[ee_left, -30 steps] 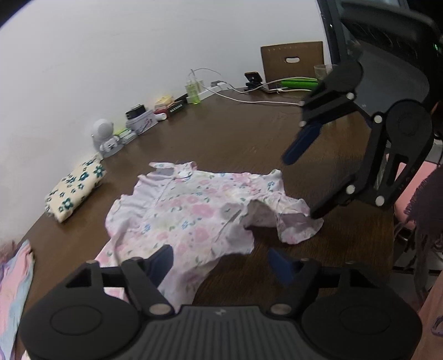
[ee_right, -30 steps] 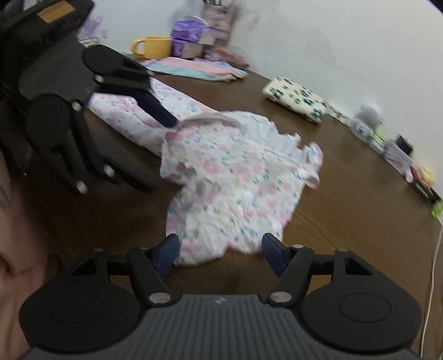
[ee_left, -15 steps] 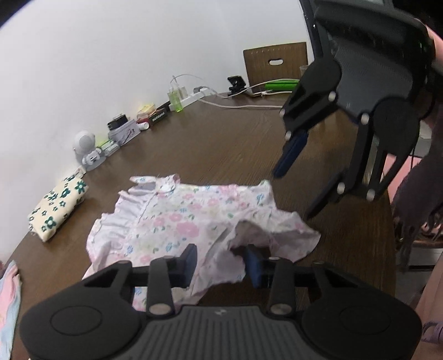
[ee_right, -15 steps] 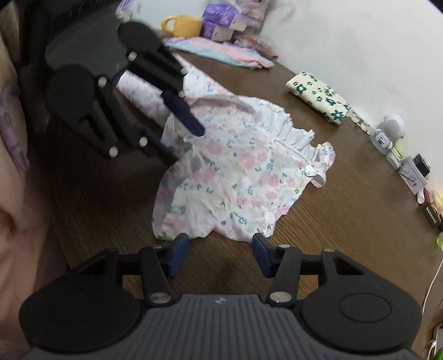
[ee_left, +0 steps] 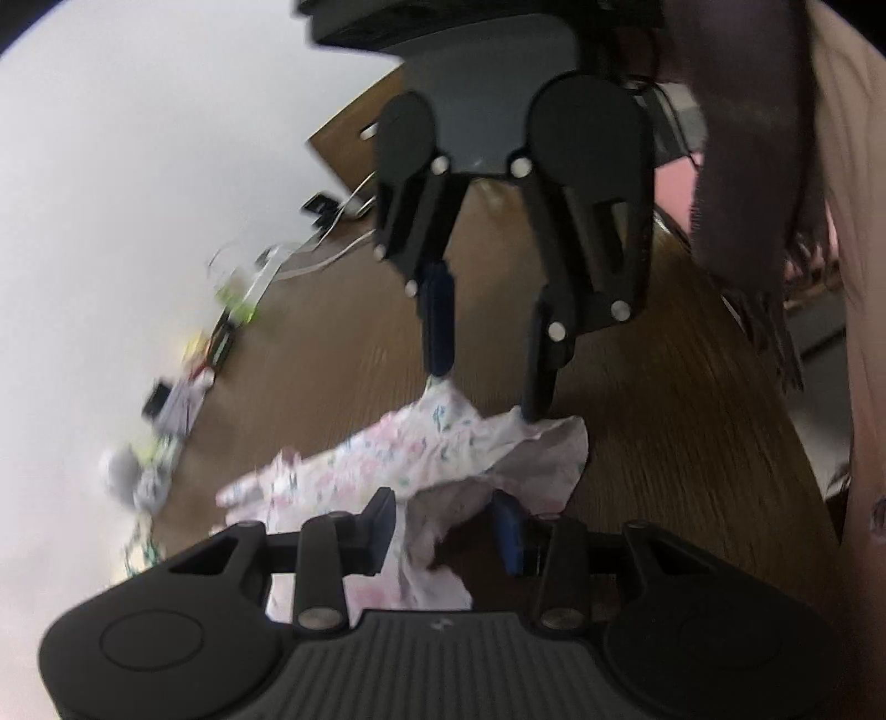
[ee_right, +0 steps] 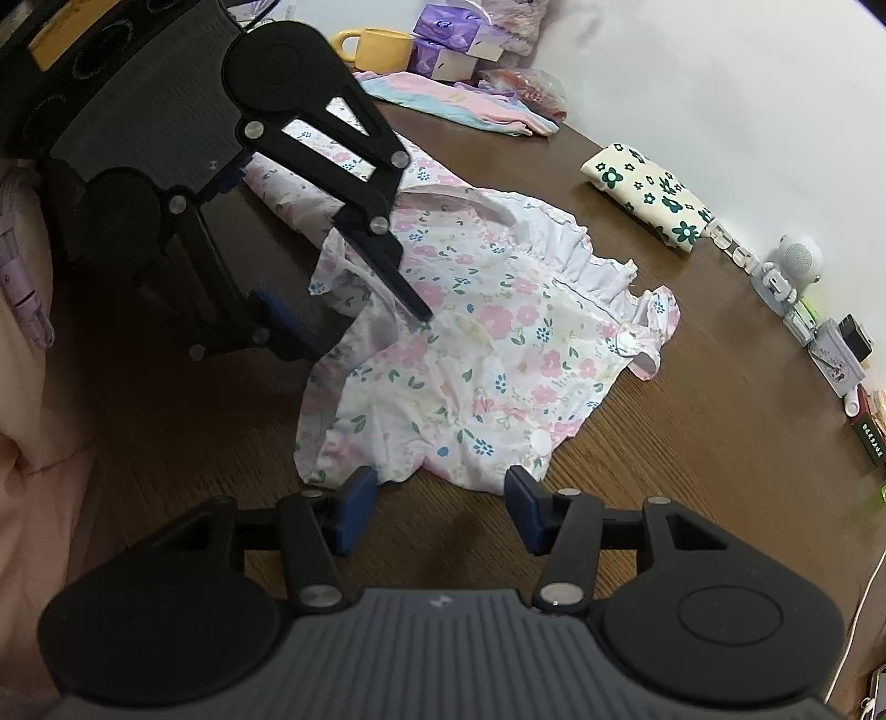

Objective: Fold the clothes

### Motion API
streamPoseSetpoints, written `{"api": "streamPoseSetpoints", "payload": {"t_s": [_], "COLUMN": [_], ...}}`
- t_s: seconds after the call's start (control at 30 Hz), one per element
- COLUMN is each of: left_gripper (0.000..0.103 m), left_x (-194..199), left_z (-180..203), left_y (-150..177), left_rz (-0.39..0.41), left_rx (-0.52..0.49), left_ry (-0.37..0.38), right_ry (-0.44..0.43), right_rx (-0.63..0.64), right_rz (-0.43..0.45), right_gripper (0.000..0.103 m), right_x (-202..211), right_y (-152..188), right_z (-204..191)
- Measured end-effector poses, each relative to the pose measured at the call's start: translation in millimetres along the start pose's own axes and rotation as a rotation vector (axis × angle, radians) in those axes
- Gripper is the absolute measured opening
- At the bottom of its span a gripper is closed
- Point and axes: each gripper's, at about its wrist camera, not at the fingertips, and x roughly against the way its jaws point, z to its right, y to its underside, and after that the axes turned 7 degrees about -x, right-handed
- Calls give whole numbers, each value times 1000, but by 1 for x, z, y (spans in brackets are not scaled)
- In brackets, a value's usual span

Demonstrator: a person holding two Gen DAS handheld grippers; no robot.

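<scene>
A white baby garment with pink flowers (ee_right: 498, 343) lies crumpled on the brown table (ee_right: 692, 471). My right gripper (ee_right: 440, 498) stands open at its near hem, with the cloth's edge just ahead of the blue pads. In the left wrist view the right gripper (ee_left: 487, 396) touches the garment (ee_left: 421, 448) with both fingertips. My left gripper (ee_left: 446, 529) is half open with a raised fold of the garment between its fingers, and a dark gap shows beside the right pad. From the right wrist view the left gripper (ee_right: 368, 332) straddles the garment's left edge.
A second floral garment (ee_right: 310, 166) lies behind the left gripper. A folded cream cloth with green flowers (ee_right: 648, 194), pastel folded clothes (ee_right: 459, 105), a yellow mug (ee_right: 382, 50), purple boxes (ee_right: 448, 44) and a small white figure (ee_right: 792, 266) line the wall. A person's pink clothing (ee_right: 33, 498) is at the left.
The left gripper rolled sharply, dropped towards the garment's edge and narrowed its jaws around a fold. The right gripper's jaws narrowed a second ago, then held, staying at the near hem.
</scene>
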Motion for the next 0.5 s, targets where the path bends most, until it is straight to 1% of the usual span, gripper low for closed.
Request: {"api": "streamPoseSetpoints", "payload": {"t_s": [0.1, 0.13, 0.17, 0.2, 0.23, 0.27, 0.37, 0.43, 0.5], "left_gripper": [38, 38, 32, 18, 11, 5, 4, 4, 4], "left_x": [-4, -5, -6, -7, -9, -10, -11, -10, -10], "left_z": [4, 4, 5, 4, 2, -3, -20, -30, -43], "left_y": [-2, -2, -2, -2, -2, -1, 3, 8, 15], "left_rz": [22, 26, 28, 30, 28, 27, 27, 30, 35], "left_rx": [-95, -116, -132, -133, -113, -68, 88, 193, 320], "left_ry": [-29, -20, -4, 20, 55, 75, 114, 96, 105], "right_ry": [0, 0, 1, 1, 2, 4, 11, 14, 12], "right_rx": [-6, -9, -12, -15, -17, -20, -28, -34, -30], "right_rz": [-1, -2, -1, -1, -1, 1, 7, 14, 25], "right_gripper": [52, 52, 52, 52, 52, 52, 53, 54, 54], "right_x": [1, 2, 2, 3, 4, 4, 7, 9, 10], "right_y": [0, 1, 1, 2, 2, 2, 5, 7, 7], "right_z": [0, 0, 0, 0, 1, 1, 3, 4, 5]}}
